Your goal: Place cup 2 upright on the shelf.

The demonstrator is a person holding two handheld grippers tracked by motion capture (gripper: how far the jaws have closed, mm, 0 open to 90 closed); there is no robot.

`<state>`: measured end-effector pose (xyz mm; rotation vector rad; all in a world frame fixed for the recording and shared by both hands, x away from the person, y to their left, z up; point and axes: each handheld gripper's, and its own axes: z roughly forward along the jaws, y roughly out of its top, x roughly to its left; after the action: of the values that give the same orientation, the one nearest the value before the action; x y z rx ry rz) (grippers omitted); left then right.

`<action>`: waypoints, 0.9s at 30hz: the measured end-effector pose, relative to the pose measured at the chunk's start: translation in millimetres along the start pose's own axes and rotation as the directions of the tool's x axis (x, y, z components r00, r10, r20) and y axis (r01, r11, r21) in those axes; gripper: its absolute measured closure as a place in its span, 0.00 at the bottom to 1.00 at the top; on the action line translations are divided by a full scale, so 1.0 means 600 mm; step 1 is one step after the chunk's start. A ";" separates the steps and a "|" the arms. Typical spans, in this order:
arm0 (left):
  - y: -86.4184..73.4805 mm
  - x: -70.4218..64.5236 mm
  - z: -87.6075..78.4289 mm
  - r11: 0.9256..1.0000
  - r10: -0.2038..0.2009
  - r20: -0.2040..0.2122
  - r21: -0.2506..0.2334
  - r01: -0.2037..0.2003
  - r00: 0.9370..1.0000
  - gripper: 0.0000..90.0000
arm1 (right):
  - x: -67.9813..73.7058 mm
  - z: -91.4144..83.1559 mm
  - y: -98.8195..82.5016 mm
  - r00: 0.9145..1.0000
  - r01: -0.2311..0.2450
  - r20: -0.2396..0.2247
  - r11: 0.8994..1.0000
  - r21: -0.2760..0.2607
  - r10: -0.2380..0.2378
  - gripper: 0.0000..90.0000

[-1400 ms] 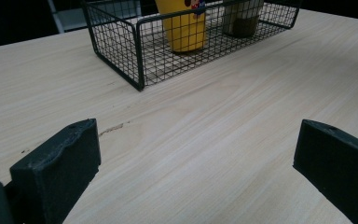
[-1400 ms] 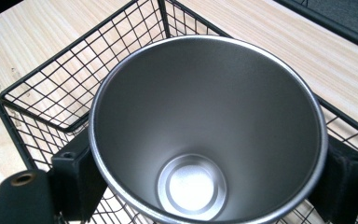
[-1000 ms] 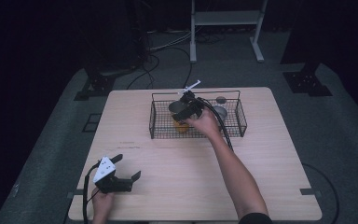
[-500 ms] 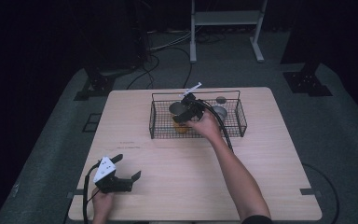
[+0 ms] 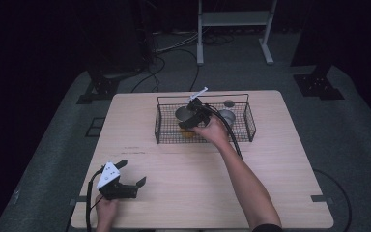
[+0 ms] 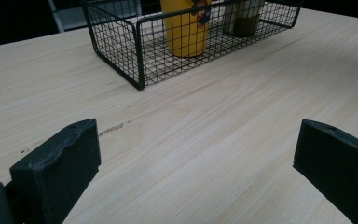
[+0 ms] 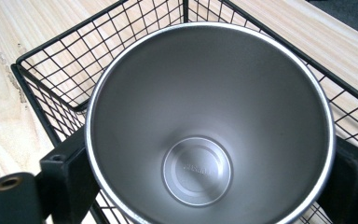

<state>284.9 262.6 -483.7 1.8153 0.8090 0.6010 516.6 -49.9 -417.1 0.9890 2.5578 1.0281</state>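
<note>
Light, stiff, slick steel cup (image 7: 205,121) inside the wire basket (image 7: 51,60); best pinched across the tapered wall, under the rim. Flanked by the right gripper (image 7: 207,177), jaws just opening, pad contact impossible to tell. Left gripper (image 6: 196,163) wide, empty.

Bare table (image 5: 183,169) between left gripper (image 5: 130,187) and wire basket (image 5: 157,126); yellow cup (image 6: 186,28), steel cup (image 7: 205,116) crowd basket.
</note>
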 end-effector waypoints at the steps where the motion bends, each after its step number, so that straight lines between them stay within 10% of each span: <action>1: 0.000 0.000 0.000 1.000 -0.001 0.000 0.000 0.001 1.000 0.00 | 0.000 0.000 -0.001 1.000 0.001 0.001 1.000 -0.001 -0.001 0.08; 27: 0.000 0.001 -0.001 1.000 0.002 0.001 0.000 -0.002 1.000 0.00 | -0.008 -0.073 -0.012 0.999 -0.035 -0.041 0.986 -0.163 0.029 0.01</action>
<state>285.0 263.1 -483.4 1.8168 0.8063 0.6011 498.4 -80.3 -389.9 0.9782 2.4476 1.2550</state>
